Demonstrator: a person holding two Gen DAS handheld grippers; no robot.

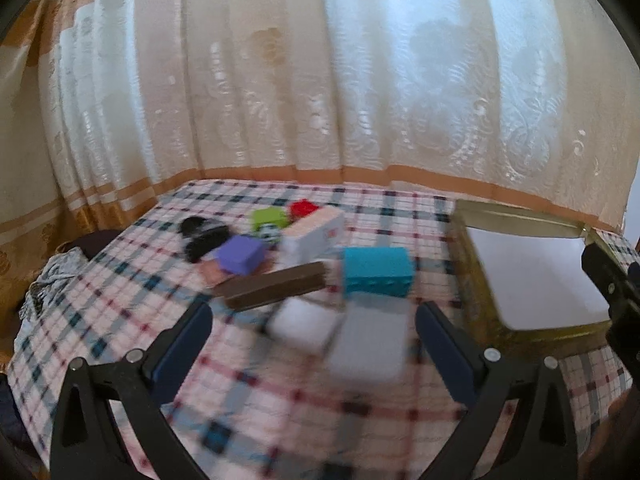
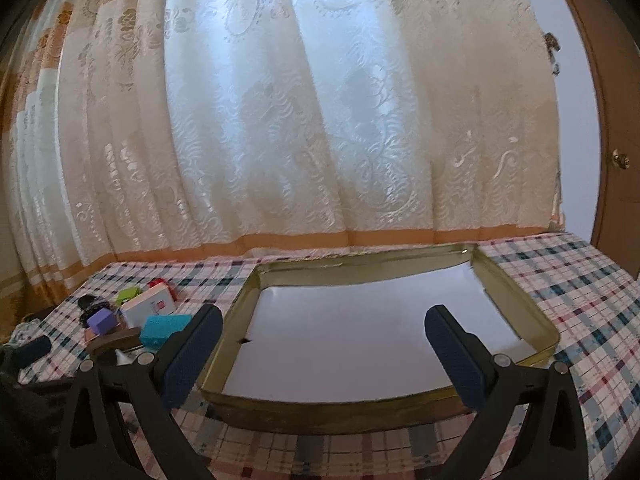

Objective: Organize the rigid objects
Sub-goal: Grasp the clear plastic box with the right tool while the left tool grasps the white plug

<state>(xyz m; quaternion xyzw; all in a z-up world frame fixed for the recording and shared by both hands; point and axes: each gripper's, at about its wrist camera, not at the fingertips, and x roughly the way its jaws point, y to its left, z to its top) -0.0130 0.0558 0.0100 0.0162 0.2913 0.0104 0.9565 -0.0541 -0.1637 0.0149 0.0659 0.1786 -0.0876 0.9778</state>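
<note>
The left gripper (image 1: pixel 314 344) is spread wide and empty above the near end of the pile; two pale blocks (image 1: pixel 340 336) lie between its fingers, blurred; they look light, stiff and smooth, best pinched across flat opposite sides. A teal block (image 1: pixel 378 270) sits just beyond. The right gripper (image 2: pixel 324 354), also wide and empty, hovers over the gold tin (image 2: pixel 516 300) on the right.

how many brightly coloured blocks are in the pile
4: purple block at the left front, teal block on the right nearest the tin, green block and red block at the back. Others may be hidden.
</note>
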